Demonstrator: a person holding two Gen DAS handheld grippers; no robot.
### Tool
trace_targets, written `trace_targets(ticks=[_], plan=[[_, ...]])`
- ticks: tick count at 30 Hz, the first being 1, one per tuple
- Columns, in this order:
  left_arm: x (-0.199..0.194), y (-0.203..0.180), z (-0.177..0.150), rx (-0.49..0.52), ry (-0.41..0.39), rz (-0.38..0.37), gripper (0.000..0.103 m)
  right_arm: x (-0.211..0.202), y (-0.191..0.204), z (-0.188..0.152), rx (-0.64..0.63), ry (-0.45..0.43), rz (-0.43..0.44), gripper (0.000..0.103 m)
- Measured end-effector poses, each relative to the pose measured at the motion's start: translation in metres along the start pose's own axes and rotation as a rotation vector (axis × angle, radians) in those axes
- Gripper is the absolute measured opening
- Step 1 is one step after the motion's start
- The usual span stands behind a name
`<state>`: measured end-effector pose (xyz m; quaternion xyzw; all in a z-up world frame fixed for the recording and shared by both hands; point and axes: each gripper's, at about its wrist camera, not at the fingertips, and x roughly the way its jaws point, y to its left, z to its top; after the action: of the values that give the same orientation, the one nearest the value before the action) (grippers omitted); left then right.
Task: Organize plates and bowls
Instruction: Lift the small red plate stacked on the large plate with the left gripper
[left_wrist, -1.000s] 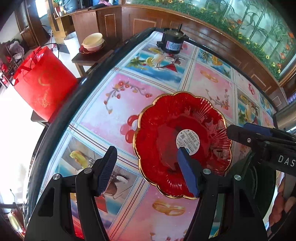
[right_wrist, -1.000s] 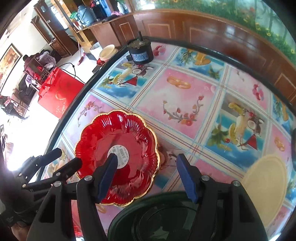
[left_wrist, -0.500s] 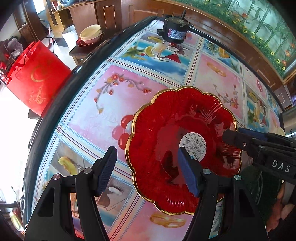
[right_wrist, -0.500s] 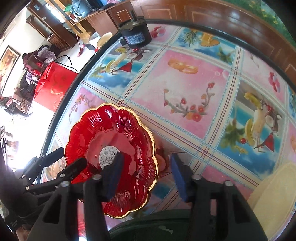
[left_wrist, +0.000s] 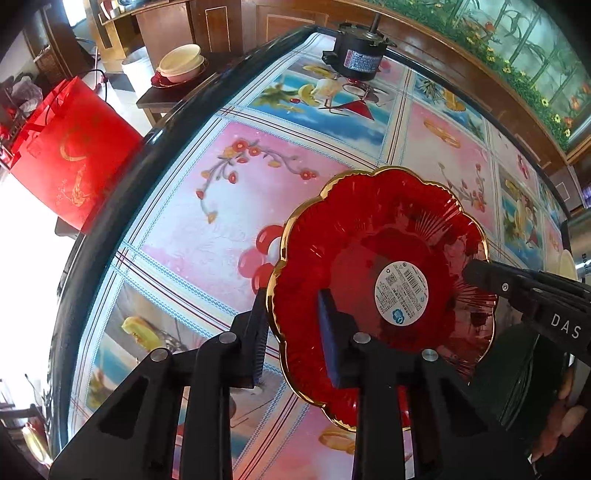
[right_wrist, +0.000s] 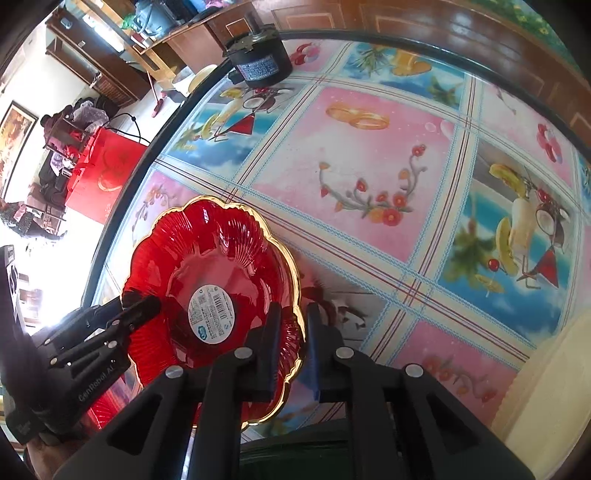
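Only one red, ribbed glass plate with a scalloped gold rim (left_wrist: 373, 236) is in play, a round white barcode sticker (left_wrist: 402, 292) at its centre. It sits on the glossy tablecloth printed with pink and blue picture squares (left_wrist: 236, 206). Two black grippers meet it: the left gripper (left_wrist: 293, 328) straddles its near-left rim, jaws narrowed; the right gripper (right_wrist: 291, 334) pinches the opposite edge. One black cylindrical motor (right_wrist: 258, 64) stands far off. One cream plate (right_wrist: 554, 373) and a dark green dish (right_wrist: 295, 450) lie near.
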<state>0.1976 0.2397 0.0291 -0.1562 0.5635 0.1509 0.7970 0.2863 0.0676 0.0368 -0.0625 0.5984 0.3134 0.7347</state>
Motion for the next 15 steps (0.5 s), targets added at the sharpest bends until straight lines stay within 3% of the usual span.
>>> trace_targets(ticks=[15], plan=[[-0.035,0.024,-0.002,-0.033,-0.066,-0.016,0.022,-0.01,0.028,0.001,-0.001,-0.056,0.017,0.01]])
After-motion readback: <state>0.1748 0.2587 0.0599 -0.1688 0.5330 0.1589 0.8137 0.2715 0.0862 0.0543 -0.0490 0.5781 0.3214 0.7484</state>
